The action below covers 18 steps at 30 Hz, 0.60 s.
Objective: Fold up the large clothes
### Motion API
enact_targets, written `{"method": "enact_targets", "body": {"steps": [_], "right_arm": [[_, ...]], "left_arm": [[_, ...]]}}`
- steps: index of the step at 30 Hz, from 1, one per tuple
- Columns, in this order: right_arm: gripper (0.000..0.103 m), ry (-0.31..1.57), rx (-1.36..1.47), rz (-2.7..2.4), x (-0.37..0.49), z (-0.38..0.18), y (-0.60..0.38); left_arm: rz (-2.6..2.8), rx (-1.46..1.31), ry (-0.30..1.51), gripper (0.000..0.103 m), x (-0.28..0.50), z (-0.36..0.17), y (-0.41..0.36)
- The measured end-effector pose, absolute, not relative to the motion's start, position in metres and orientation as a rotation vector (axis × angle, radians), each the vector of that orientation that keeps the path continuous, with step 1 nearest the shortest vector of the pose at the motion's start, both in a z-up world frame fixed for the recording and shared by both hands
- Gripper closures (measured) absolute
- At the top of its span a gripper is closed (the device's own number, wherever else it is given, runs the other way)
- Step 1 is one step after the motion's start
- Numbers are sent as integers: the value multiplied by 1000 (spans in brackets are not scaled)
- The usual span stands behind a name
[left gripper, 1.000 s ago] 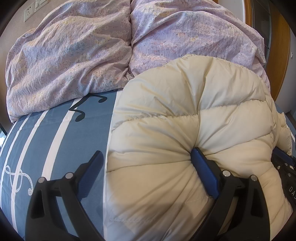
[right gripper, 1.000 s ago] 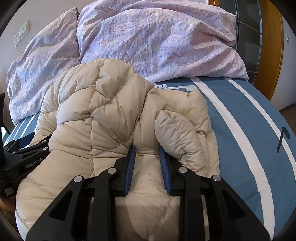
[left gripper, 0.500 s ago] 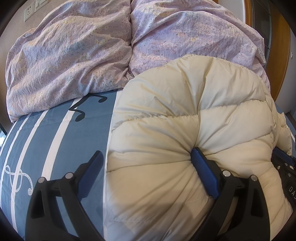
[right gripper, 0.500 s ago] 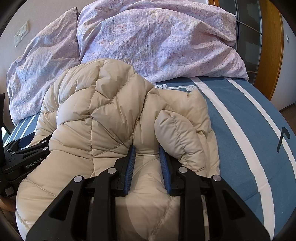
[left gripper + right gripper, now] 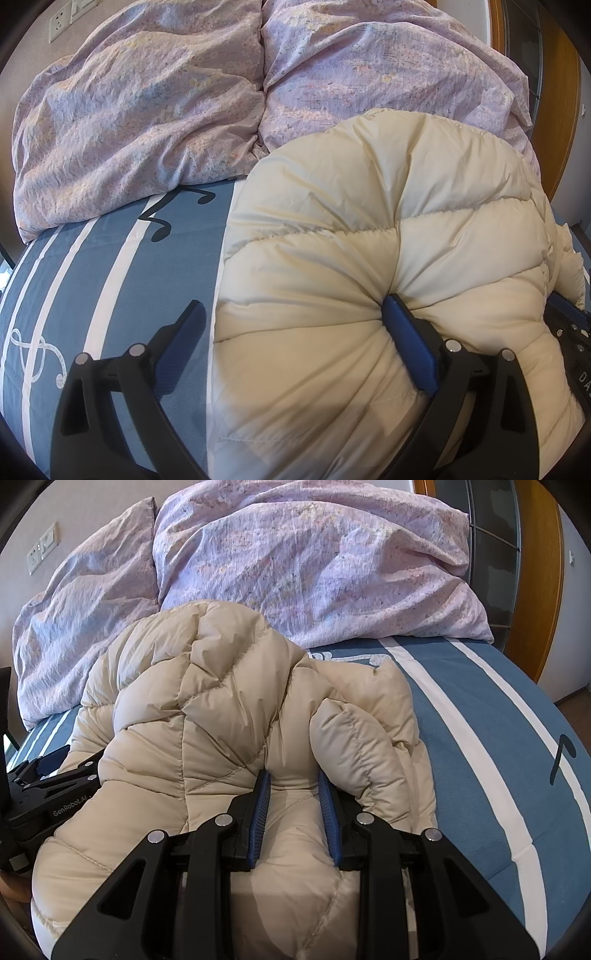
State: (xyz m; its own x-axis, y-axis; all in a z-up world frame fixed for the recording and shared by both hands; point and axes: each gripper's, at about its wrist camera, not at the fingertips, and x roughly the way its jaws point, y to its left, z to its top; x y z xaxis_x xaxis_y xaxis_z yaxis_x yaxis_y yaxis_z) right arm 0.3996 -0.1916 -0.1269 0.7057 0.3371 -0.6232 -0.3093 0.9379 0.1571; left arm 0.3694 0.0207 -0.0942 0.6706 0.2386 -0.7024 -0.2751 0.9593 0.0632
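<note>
On the bed (image 5: 480, 716), the right gripper (image 5: 293, 794) pinched the puffy jacket (image 5: 207, 720) while the left gripper (image 5: 291, 325) gaped around its edge, so closing there seemingly came next.

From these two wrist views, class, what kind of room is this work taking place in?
Most likely a bedroom. A bed with a blue striped sheet carries two lilac pillows near the wall, and a cream puffer jacket lies on it; a wooden door frame stands at the right.
</note>
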Motion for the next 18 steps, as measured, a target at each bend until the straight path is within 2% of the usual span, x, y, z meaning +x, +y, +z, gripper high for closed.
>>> {"method": "enact_targets", "body": {"steps": [3,5,6,7,9,10,12,18], "right_arm": [[72,695,33,361,396,-124,-193],[65,707,39,379,394,-118,-198],[54,713,68,408,392,-113,-205],[39,715,92,428,390,-110,-210],[23,704,141,453,385,-101,-223],[18,692,152,445,381,-96,-230],[14,688,163,422,378,-90,-241],[12,825,316,445,395,-101,-273]], "left_arm": [[313,-25,779,5,368,-94,17],[333,-3,773,5,367,-94,13],[337,0,771,5,366,-93,13],[342,0,770,5,365,-93,12],[348,-10,770,5,363,-93,12],[350,-16,770,5,362,-92,12],[357,-28,771,5,361,-93,12],[375,-34,765,5,357,-93,9]]}}
